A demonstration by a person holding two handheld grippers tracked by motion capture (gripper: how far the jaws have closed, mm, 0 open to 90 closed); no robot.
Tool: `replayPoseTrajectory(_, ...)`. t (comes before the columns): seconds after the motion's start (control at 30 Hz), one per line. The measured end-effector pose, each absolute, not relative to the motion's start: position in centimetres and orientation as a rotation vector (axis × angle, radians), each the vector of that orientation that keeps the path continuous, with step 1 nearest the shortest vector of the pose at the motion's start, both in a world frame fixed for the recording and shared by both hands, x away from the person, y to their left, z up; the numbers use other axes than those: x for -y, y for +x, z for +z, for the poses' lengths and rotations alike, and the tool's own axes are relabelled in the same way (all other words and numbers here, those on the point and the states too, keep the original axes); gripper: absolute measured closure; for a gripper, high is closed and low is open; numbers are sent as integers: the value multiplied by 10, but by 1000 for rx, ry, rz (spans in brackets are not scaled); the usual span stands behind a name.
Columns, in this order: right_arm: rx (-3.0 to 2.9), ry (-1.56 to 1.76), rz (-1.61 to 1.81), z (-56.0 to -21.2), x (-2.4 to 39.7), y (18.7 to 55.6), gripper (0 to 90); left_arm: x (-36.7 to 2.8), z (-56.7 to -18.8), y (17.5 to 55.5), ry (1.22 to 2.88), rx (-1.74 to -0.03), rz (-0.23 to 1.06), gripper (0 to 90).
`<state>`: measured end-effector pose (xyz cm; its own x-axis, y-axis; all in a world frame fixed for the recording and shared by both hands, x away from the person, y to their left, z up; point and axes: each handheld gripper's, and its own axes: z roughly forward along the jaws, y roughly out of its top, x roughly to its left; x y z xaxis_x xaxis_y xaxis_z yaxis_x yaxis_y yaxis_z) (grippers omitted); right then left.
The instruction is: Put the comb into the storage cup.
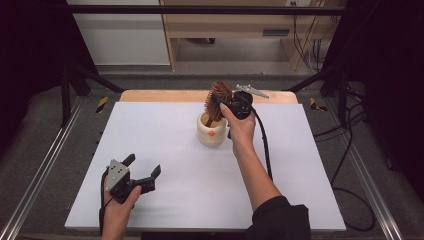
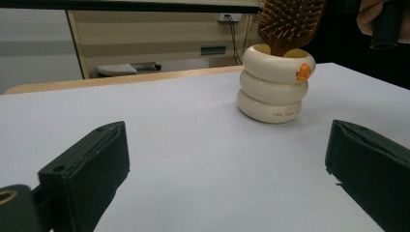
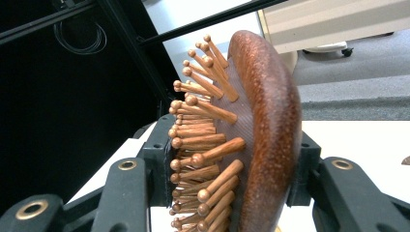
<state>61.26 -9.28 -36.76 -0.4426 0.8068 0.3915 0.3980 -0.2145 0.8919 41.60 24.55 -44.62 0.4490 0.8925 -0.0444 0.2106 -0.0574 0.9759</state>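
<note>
White sheet-covered rectangular table (image 1: 200,175) sits on a grey floor, light wood edge showing along the far side, black frame rails around it, pale wooden cabinet (image 1: 225,22) behind.

Person's right forearm in a black sleeve (image 1: 280,217) reaches in from the bottom edge toward table centre-far. Left hand sits near the front-left corner.

Cream ceramic holder shaped like three stacked rings (image 1: 211,131), with a small orange mark on the side, stands upright on the sheet, centre-far. Left gripper view shows it at (image 2: 274,87), well apart from that gripper.

Brown wooden paddle hairbrush with wooden pins (image 1: 218,101) stands head-up, handle end down inside the holder, head above the rim and tilted slightly.

Right gripper (image 1: 231,106) is clamped on the brush head: right gripper view shows one pad on the pin side, the other on the smooth back (image 3: 270,135).

Left gripper (image 1: 142,170) rests low over the sheet, jaws spread wide, nothing between them; pads (image 2: 87,179) clear of everything.
</note>
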Motion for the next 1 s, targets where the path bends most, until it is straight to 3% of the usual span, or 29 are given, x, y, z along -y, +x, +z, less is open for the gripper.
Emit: replayPoseTrajectory(1.0, -1713, 1437, 1712, -370, 99, 613, 480, -245, -446, 416, 1560, -997, 745, 20)
